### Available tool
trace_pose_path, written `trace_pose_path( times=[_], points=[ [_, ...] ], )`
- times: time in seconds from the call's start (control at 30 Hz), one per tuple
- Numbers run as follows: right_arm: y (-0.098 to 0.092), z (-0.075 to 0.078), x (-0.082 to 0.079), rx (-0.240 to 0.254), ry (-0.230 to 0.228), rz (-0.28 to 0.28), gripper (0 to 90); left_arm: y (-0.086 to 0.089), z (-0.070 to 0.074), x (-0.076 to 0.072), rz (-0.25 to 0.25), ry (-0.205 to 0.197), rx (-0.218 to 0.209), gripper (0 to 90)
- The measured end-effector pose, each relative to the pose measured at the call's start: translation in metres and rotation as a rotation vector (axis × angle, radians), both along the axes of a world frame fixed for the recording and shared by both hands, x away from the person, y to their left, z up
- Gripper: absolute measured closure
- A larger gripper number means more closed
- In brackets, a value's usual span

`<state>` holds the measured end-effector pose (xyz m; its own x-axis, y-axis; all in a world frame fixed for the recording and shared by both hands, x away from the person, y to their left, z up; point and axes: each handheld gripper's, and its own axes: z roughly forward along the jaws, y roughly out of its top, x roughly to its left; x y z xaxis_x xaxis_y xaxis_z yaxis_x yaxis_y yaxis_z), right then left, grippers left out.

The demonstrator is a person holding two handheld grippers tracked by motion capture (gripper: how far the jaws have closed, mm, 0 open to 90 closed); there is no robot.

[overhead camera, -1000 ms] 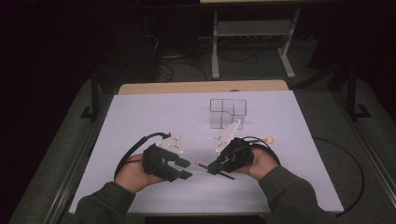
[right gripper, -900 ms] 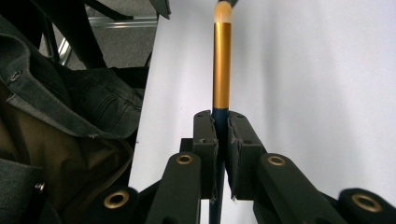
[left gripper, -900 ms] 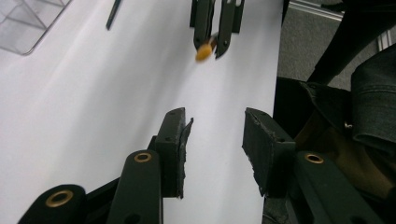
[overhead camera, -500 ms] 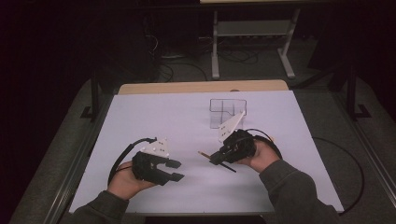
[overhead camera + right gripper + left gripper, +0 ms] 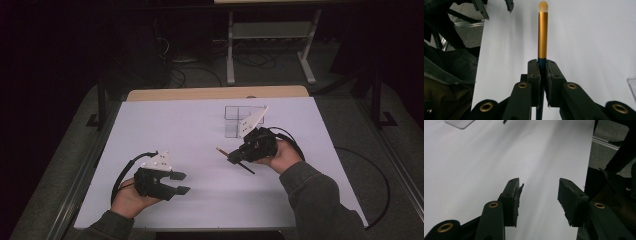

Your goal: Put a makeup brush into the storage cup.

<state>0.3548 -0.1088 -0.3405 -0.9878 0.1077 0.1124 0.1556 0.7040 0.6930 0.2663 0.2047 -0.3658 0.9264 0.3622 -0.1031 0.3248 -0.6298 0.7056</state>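
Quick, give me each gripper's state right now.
Left gripper: open, nothing between its jaws, which have just been opening.
Right gripper: shut on the brush.

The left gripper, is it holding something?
No, the left gripper has its jaws apart with just the white table between them.

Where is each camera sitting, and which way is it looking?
High view: up above the person's side, looking forward and down on the white table; both forearms, left claw and right claw show.
Left gripper view: rides on the left claw, looking along its open, empty jaws over the table.
Right gripper view: rides on the right claw, looking along jaws shut on a brush with a gold collar.
Shared: the brush also shows in the high view, and the clear tray there peeks into the left gripper view's top corner.
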Motion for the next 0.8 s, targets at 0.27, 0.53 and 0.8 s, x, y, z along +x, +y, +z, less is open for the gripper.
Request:
trace_pose_path(
  times=[0.27, 0.53, 0.8],
  points=[
    [-0.002, 0.006, 0.009, 0.004, -0.001, -0.018, 82.5, 0.011, -0.004, 0.0, 0.031, -0.014, -0.009, 47.3],
    [-0.001, 0.013, 0.02, -0.004, 0.002, -0.034, 82.5, 0.021, -0.012, -0.002, 0.062, -0.028, -0.007, 44.7],
    [0.002, 0.02, 0.034, -0.004, -0.013, -0.055, 82.5, 0.025, -0.017, -0.003, 0.088, -0.034, -0.027, 41.6]
  ],
)
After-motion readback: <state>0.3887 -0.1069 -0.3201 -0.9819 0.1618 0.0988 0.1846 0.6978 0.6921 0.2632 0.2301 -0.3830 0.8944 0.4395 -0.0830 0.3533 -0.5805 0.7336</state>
